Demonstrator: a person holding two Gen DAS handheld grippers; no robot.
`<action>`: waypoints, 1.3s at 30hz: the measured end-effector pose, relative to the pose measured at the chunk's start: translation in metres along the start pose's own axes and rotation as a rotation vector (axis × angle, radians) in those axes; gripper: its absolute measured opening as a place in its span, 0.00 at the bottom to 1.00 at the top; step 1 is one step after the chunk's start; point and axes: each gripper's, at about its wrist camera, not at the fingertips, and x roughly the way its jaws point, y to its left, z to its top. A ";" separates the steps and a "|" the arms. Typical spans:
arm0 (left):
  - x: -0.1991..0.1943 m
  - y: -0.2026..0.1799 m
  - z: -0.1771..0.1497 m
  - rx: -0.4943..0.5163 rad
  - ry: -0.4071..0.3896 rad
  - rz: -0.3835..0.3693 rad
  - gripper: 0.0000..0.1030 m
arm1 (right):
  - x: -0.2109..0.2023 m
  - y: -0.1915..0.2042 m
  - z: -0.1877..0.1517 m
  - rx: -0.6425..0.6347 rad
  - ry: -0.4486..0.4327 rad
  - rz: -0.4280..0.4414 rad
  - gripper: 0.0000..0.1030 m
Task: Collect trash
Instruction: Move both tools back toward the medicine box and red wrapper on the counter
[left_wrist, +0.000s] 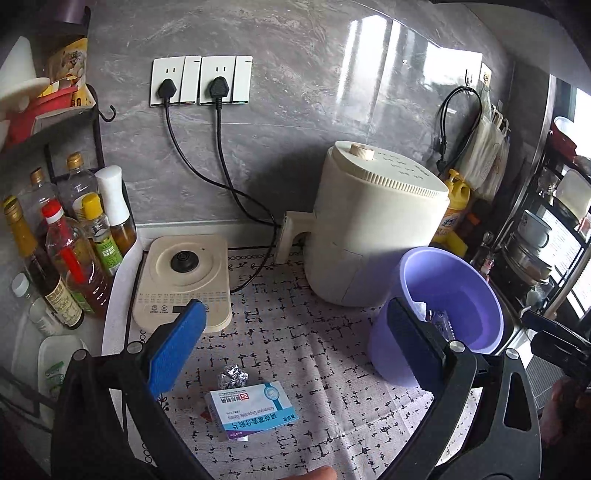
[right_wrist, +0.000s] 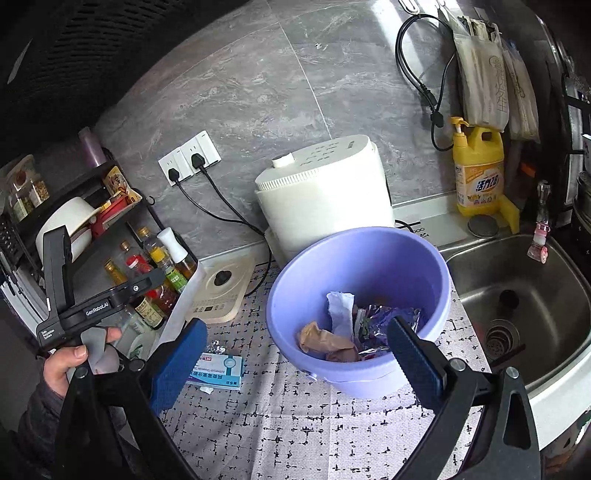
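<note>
Both grippers gape wide, holding nothing: the left gripper (left_wrist: 295, 332) above the medicine box (left_wrist: 253, 410) and foil ball (left_wrist: 232, 376), just left of the purple bin (right_wrist: 332, 373); the right gripper (right_wrist: 295, 354) over that bin.

The left gripper (left_wrist: 295, 339) is wide open, and its two blue-padded fingers (left_wrist: 177, 343) stand far apart with nothing between them. A fingertip of the person (left_wrist: 319, 472) shows at the bottom edge, just behind this gripper. The right gripper (right_wrist: 291, 358) is also spread wide, and its fingers (right_wrist: 175, 363) hold nothing. To the left of the right gripper, the left hand (right_wrist: 74, 363) grips the black handle of the left gripper, with a dark sleeve on the wrist.
</note>
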 end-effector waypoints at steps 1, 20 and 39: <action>-0.003 0.006 -0.002 -0.008 -0.001 0.012 0.94 | 0.004 0.007 -0.001 -0.014 0.007 0.017 0.93; -0.026 0.104 -0.060 -0.161 0.045 0.110 0.94 | 0.077 0.120 -0.033 -0.258 0.163 0.158 0.92; -0.003 0.156 -0.147 -0.210 0.153 0.031 0.73 | 0.179 0.171 -0.121 -0.421 0.301 0.064 0.88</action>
